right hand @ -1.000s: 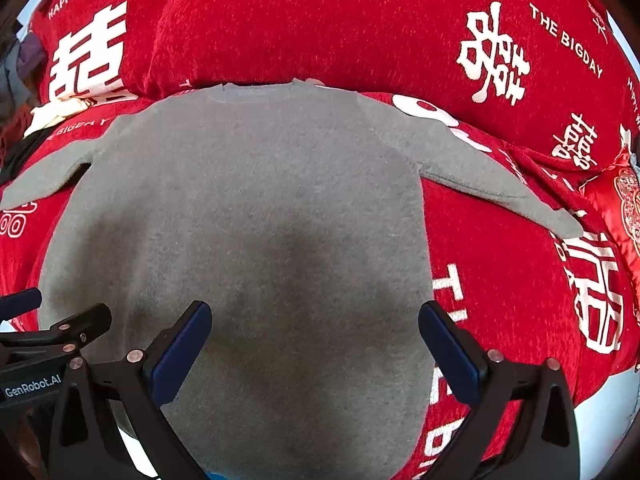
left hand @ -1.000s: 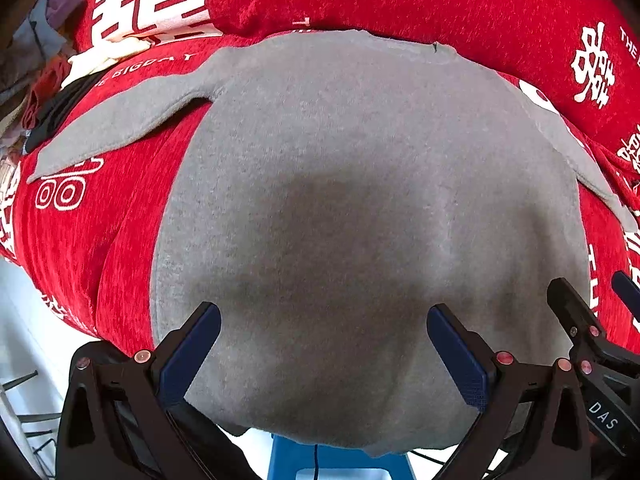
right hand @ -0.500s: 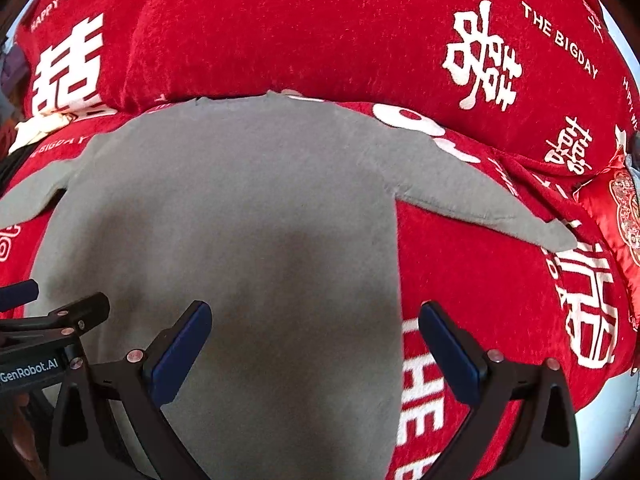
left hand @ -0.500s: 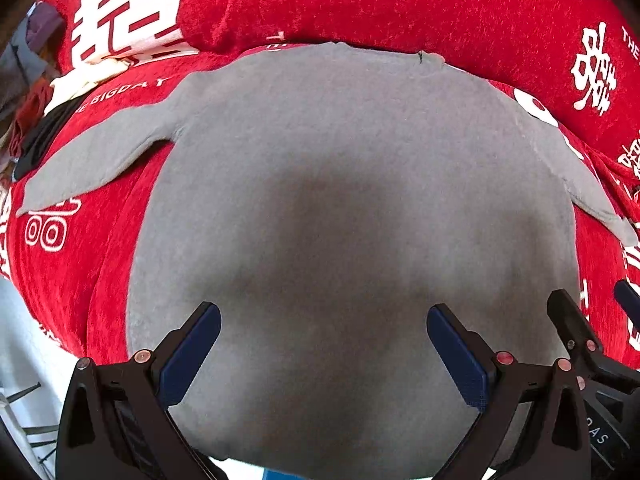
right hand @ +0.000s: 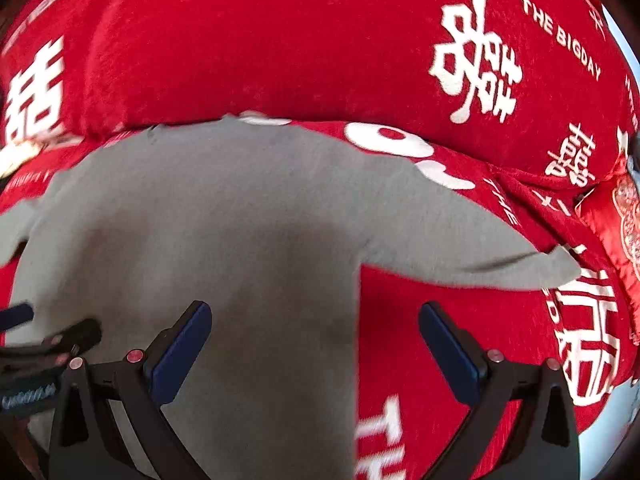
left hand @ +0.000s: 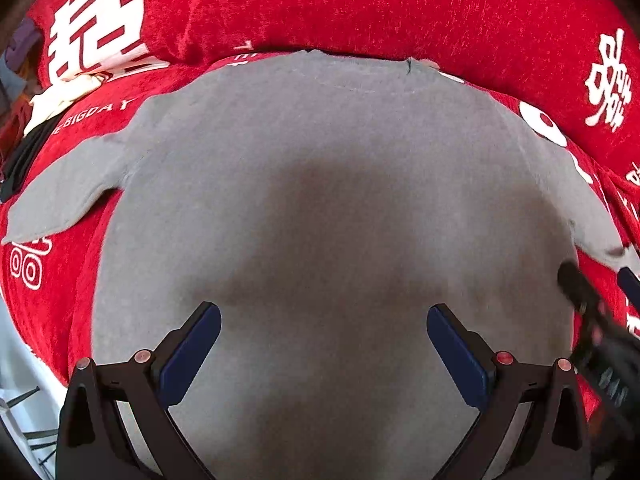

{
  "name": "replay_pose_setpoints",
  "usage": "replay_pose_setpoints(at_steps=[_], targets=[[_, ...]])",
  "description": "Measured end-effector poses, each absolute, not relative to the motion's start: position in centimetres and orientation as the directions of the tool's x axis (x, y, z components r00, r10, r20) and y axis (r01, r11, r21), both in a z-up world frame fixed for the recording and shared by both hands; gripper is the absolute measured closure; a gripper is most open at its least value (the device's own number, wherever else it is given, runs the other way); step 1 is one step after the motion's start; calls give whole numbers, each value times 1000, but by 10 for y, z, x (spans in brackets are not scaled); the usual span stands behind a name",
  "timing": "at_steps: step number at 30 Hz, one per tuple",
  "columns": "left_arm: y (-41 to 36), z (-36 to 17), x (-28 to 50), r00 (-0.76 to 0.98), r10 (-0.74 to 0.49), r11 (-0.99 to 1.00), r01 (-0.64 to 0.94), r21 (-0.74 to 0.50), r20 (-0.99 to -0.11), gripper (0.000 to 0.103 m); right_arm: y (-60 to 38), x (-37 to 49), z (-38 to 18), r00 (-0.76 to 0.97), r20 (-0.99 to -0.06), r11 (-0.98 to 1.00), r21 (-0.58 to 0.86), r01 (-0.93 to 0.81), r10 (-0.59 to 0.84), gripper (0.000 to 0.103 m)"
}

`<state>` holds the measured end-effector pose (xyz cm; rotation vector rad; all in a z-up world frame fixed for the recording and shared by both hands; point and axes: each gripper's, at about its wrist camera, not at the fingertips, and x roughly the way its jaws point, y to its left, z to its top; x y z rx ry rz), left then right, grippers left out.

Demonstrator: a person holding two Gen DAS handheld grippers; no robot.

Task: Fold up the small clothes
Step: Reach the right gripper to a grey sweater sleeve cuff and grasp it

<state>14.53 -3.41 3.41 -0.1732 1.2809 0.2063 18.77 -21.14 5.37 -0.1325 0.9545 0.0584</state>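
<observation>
We hold both grippers — left, right — released over the sweater, spread flat mid-frame so its sleeves can fold inward.

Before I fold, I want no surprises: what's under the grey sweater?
The sweater lies flat on a red cover printed with white characters, which shows all around it. Whatever sits directly beneath the sweater's body is hidden.
</observation>
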Motion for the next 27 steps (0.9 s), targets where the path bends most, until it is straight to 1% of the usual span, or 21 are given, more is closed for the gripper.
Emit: replay_pose_setpoints(at_steps=[3,7,9,11,12,14,16,17,19,21,23,24,27], targets=[[-47,27,162,251,48,968,-251,-17,-967,0,-236,219,46,575,-818,996,-54,-65,-7,0],[-73,18,183,227,44,973,-232,-10,-973,0,-282,251,28,540,-841,1000,-17,-11,-8,0],[-89,15,194,221,42,977,-214,-7,-974,0,-313,255,17,510,-860,999,-13,30,-27,0],[-105,14,205,221,36,981,-194,-7,-975,0,-343,252,10,487,-873,997,35,67,-2,0],[-115,13,211,220,33,984,-179,-7,-975,0,-361,245,10,500,-866,995,66,79,17,1],[-134,14,221,223,30,989,-146,-3,-974,0,-392,231,11,475,-879,994,15,106,-37,1],[-158,14,230,231,25,995,-99,2,-973,0,-419,217,12,451,-890,988,3,152,-66,0],[-167,15,233,236,24,997,-81,5,-972,0,-440,208,13,443,-890,977,-14,212,-109,0],[-189,15,238,247,34,999,-42,25,-968,0,-475,197,17,448,-881,951,-6,309,-151,0],[-206,16,241,273,50,999,-17,47,-961,0,-509,194,19,448,-878,916,28,401,-170,0],[-221,11,242,243,20,999,23,27,-970,0,-537,200,18,455,-878,881,89,464,-150,0],[-227,8,242,234,22,999,33,31,-972,0,-546,205,16,462,-878,868,127,480,-127,0],[-236,10,237,279,50,997,41,64,-959,0,-556,228,8,489,-872,840,244,484,-29,2]])
